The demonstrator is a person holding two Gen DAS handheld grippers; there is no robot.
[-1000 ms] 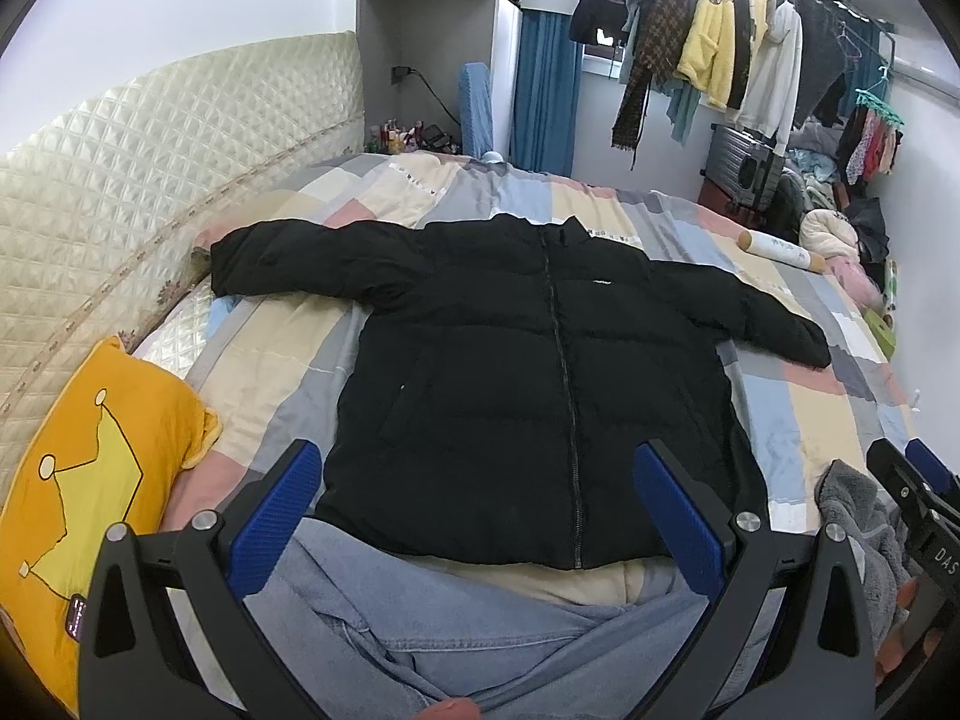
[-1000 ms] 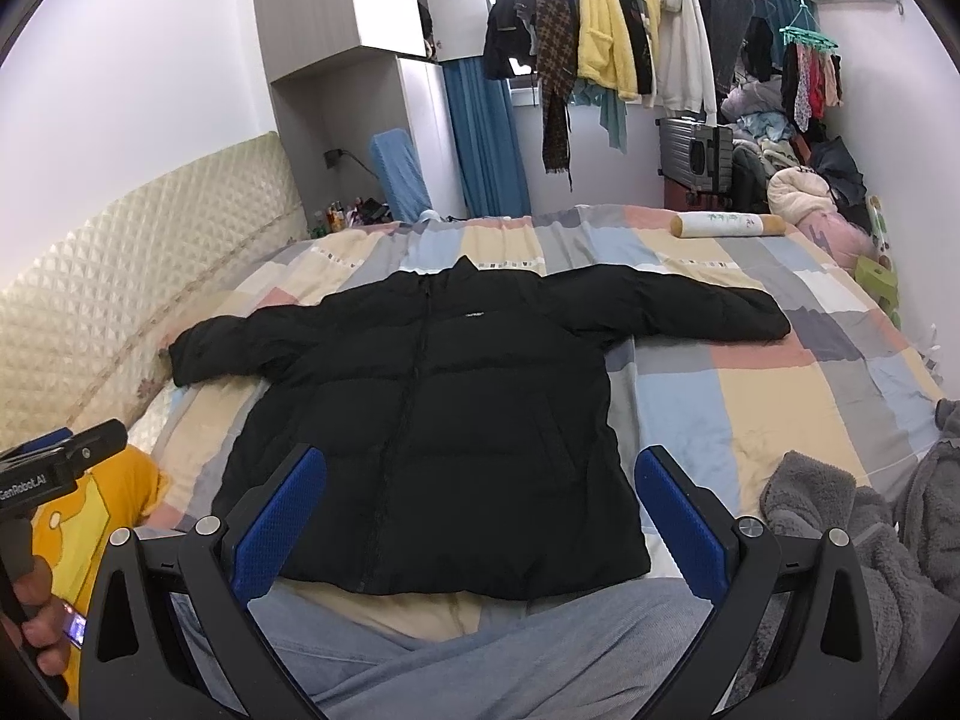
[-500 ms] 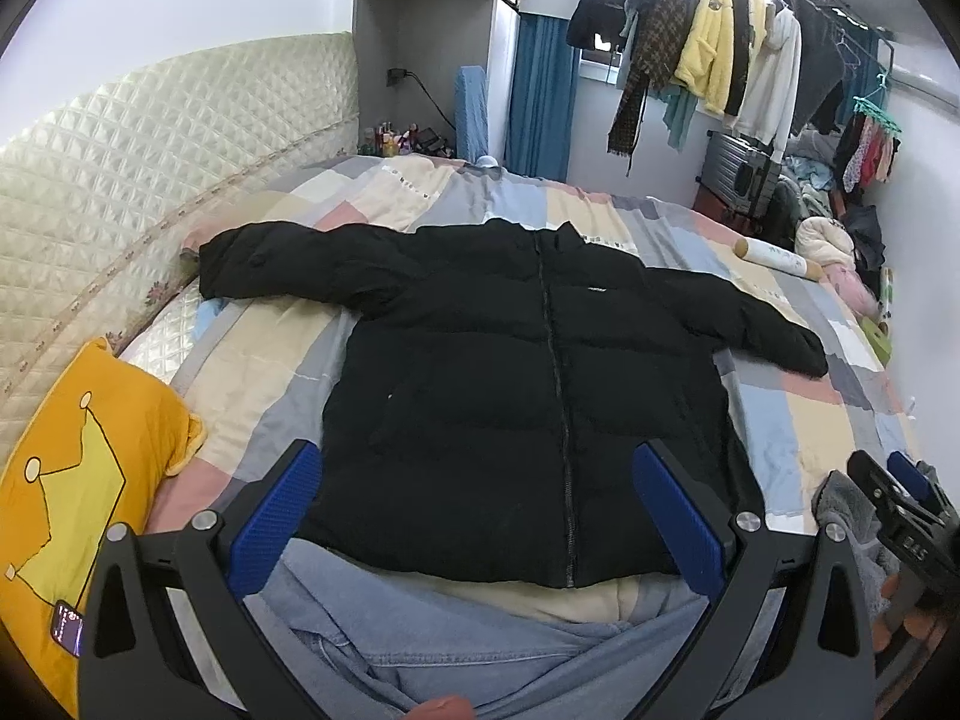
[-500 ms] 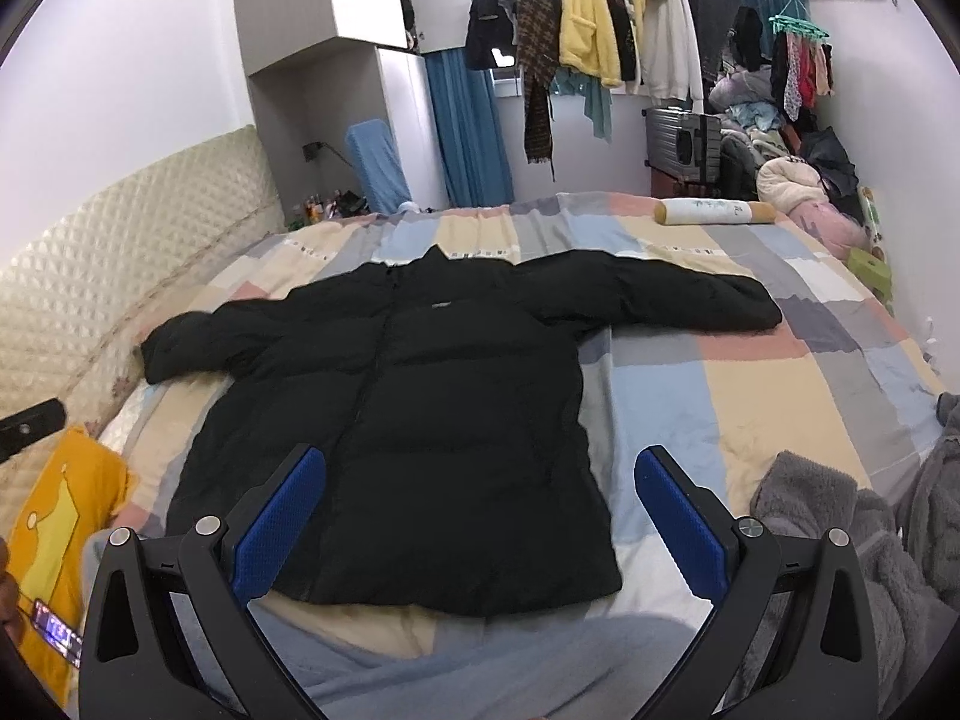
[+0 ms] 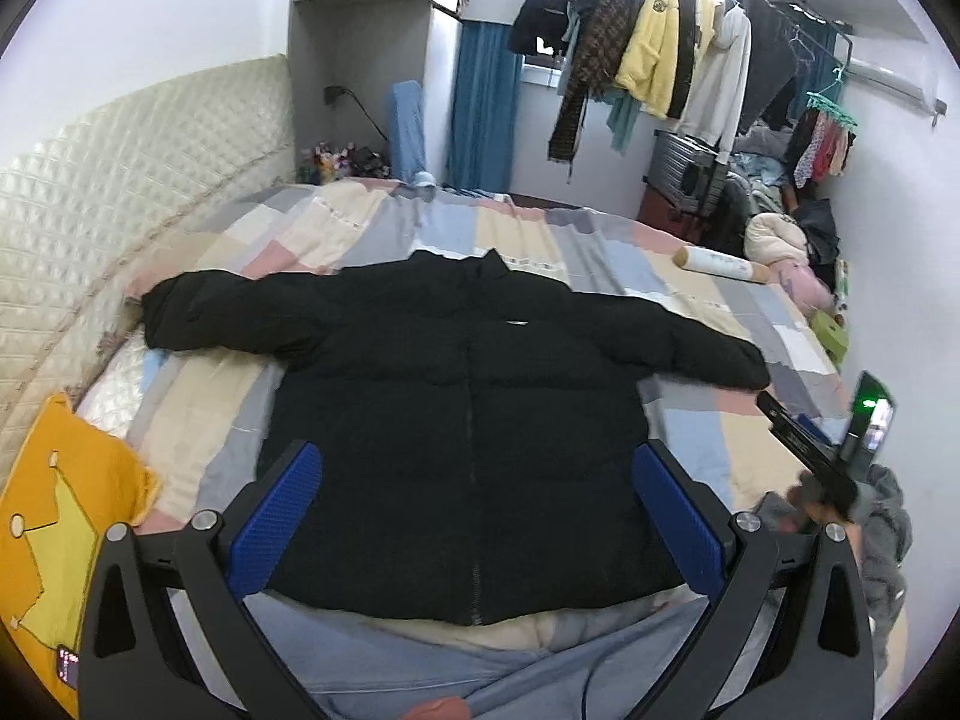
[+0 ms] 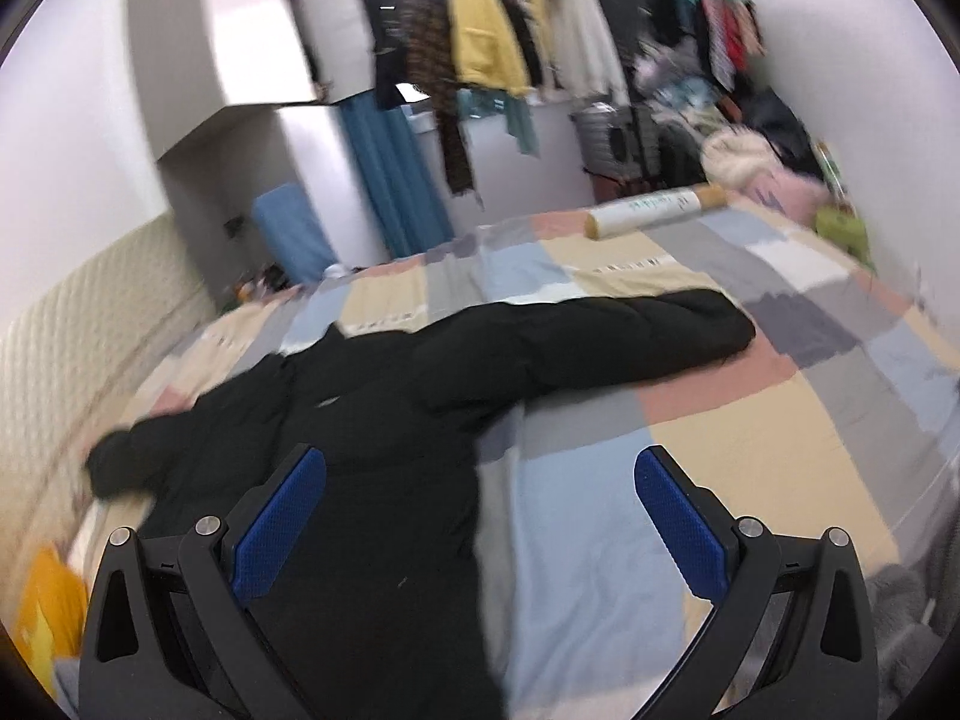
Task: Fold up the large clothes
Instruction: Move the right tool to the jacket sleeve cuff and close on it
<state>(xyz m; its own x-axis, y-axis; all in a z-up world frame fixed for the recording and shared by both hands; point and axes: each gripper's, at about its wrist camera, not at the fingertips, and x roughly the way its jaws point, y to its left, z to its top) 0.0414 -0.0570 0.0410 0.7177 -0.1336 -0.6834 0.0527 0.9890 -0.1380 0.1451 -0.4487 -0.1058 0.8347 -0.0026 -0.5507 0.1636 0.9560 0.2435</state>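
A black jacket [image 5: 474, 438] lies flat and zipped on the patchwork bed [image 5: 372, 228], collar at the far side, both sleeves spread out left and right. A yellow pillow [image 5: 54, 534] sits at the near left, a paper roll [image 5: 720, 264] at the far right. The left gripper [image 5: 474, 522] hovers over the jacket's near hem, fingers wide apart, holding nothing. The right gripper [image 6: 480, 522] is tilted over the jacket's right side and bare bedding, fingers also apart and empty; its view is blurred.

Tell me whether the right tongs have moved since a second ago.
Yes. The right tongs have swung rightward: the black jacket now sits left in their view, its sleeve ahead, against the patchwork bed.
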